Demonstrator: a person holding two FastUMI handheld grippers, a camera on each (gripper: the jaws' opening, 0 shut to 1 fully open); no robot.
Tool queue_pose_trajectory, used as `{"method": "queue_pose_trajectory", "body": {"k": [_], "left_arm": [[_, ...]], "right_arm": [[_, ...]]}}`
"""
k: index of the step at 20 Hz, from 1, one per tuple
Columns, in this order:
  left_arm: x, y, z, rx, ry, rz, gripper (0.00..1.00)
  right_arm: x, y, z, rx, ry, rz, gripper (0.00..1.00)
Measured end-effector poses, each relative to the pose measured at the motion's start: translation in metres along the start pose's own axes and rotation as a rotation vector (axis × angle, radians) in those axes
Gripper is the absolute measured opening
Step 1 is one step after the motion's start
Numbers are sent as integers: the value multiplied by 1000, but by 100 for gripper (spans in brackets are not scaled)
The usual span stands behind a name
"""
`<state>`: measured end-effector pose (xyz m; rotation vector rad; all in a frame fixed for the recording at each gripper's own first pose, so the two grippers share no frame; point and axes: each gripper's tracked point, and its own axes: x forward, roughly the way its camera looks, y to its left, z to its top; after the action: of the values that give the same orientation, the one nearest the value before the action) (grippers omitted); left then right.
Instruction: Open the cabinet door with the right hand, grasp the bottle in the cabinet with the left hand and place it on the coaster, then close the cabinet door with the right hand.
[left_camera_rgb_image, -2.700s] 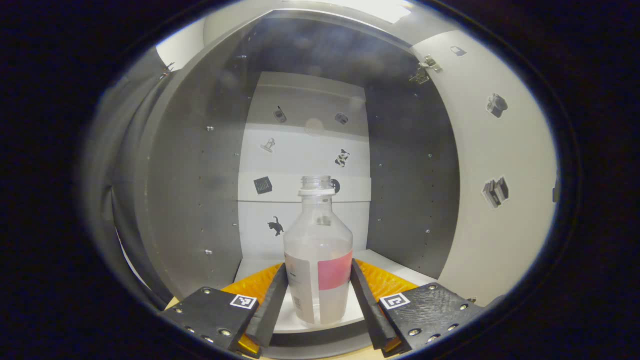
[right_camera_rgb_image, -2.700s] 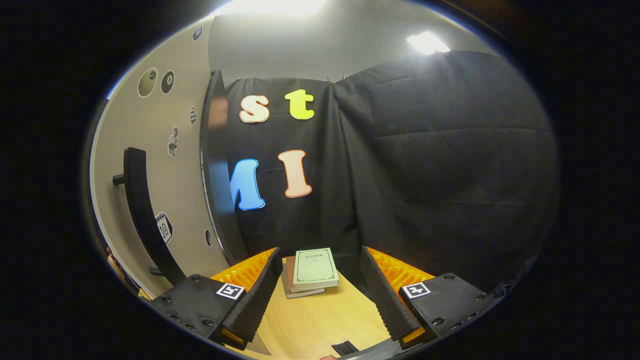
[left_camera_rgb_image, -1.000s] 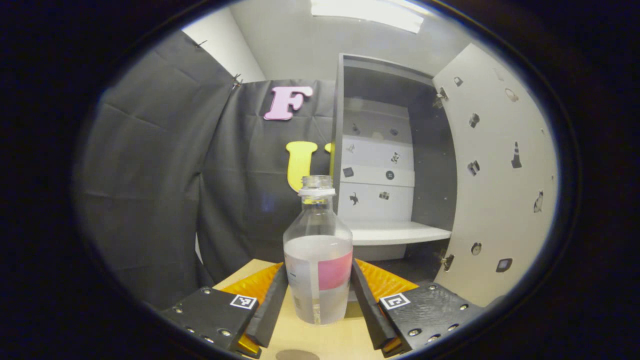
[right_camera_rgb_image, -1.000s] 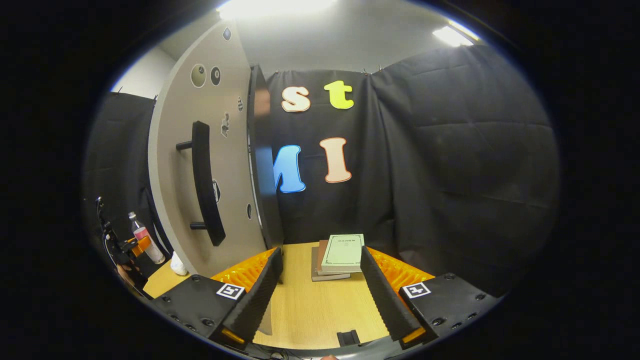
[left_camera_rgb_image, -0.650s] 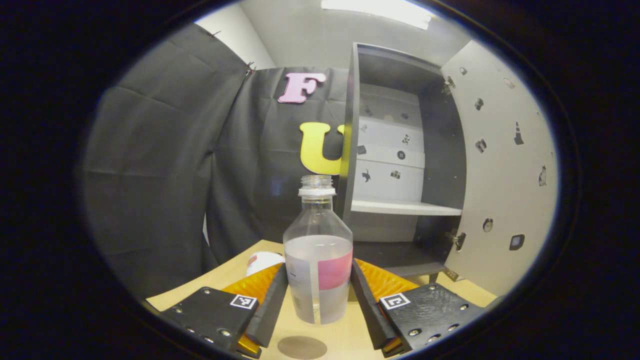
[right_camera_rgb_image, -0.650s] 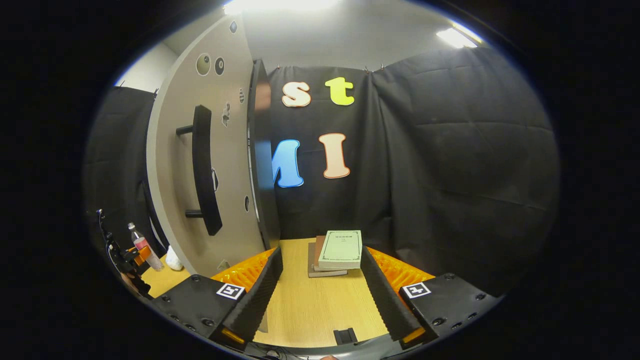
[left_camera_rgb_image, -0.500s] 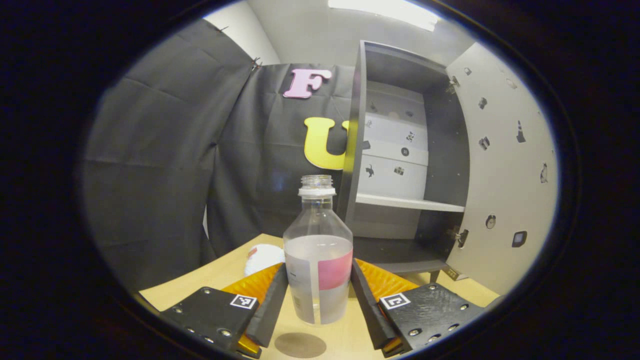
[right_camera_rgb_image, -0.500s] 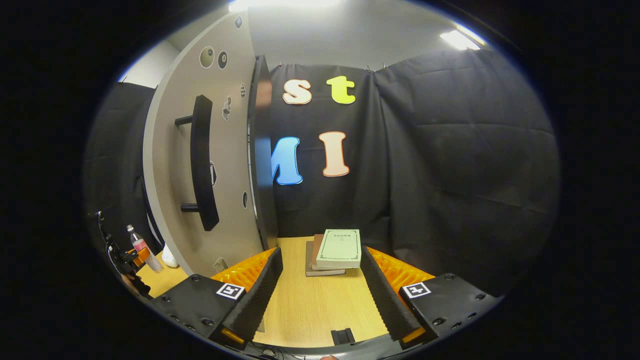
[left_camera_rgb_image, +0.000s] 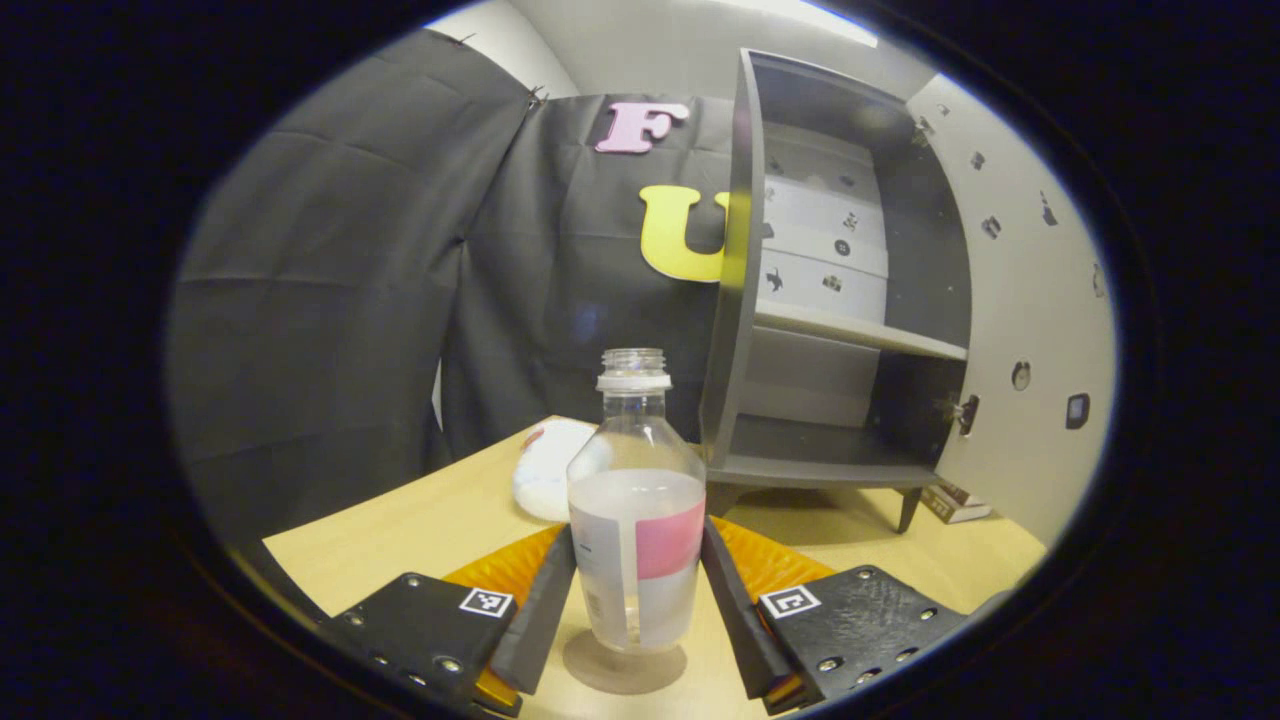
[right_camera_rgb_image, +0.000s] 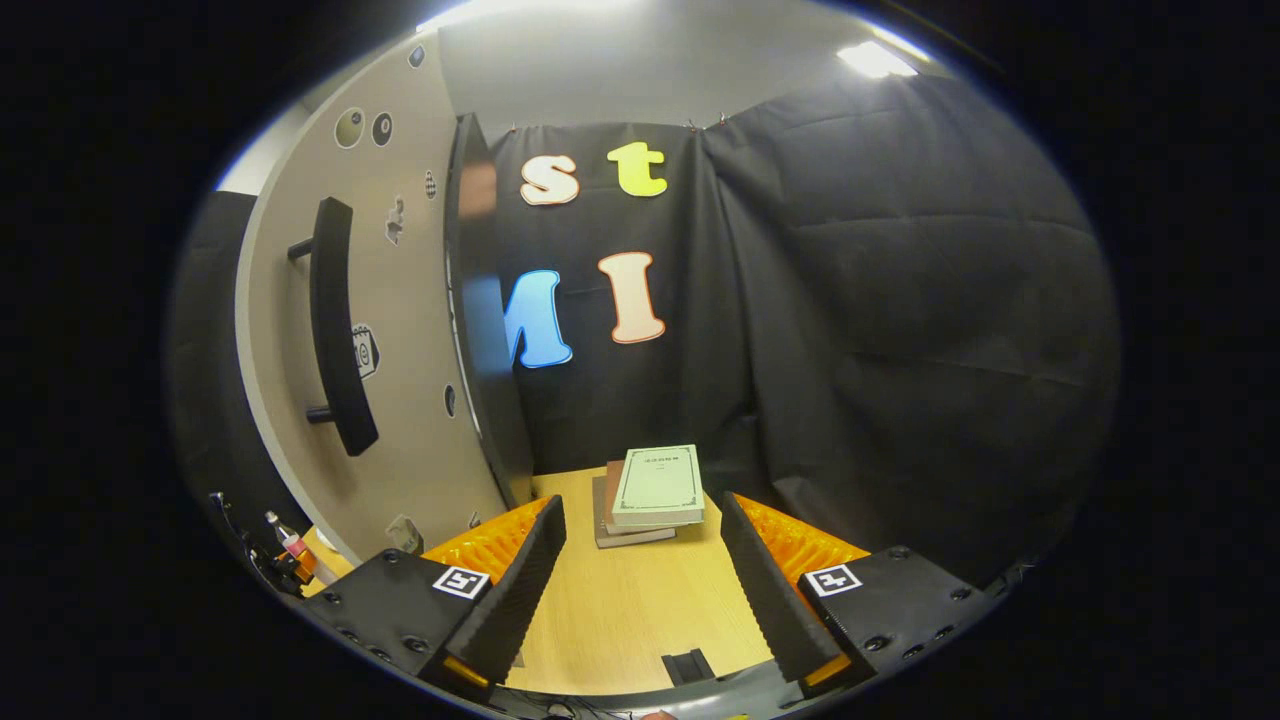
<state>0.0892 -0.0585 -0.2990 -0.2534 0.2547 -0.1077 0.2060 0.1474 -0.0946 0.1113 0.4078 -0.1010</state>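
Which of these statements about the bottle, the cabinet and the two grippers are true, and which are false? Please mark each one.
1. The left gripper holds the bottle between its fingers. True.
2. The cabinet door is shut. False: it stands open, and the cabinet shows its shelf.
3. The bottle has a cap on. False: its threaded neck is open.
4. The right gripper is open and holds nothing. True.
5. A stack of books lies on the table ahead of the right gripper. True.
6. The bottle stands on the cabinet's shelf. False: it is over the coaster on the table, outside the cabinet.
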Motion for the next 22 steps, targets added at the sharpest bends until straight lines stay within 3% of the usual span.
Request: {"method": "queue_pose_trajectory", "body": {"k": [1,4,6,8,9,17,19,20,22], "left_arm": [[-1,2,-9,-1,10,5,72],[5,6,-33,-20,33,22,74],[5,6,-44,-26,38,29,74],[8,3,-54,-15,44,30,74],[8,2,-56,-7,42,29,74],[-3,-3,-56,39,60,30,72],[-5,-2,-56,57,70,41,72],[-5,-2,-53,66,75,46,76],[-8,-3,-45,84,75,54,79]], "right_arm": [[0,-4,-1,-4,6,-10,94],[-4,-12,0,-25,12,-38,100],[-5,-15,1,-37,16,-48,94],[-6,-14,2,-43,17,-48,94],[-7,-13,2,-48,17,-46,99],[-5,-7,5,-58,4,-28,99],[-3,-4,4,-56,4,-18,94],[-3,-5,4,-58,3,-15,99],[-2,-5,5,-57,0,-10,99]]}}
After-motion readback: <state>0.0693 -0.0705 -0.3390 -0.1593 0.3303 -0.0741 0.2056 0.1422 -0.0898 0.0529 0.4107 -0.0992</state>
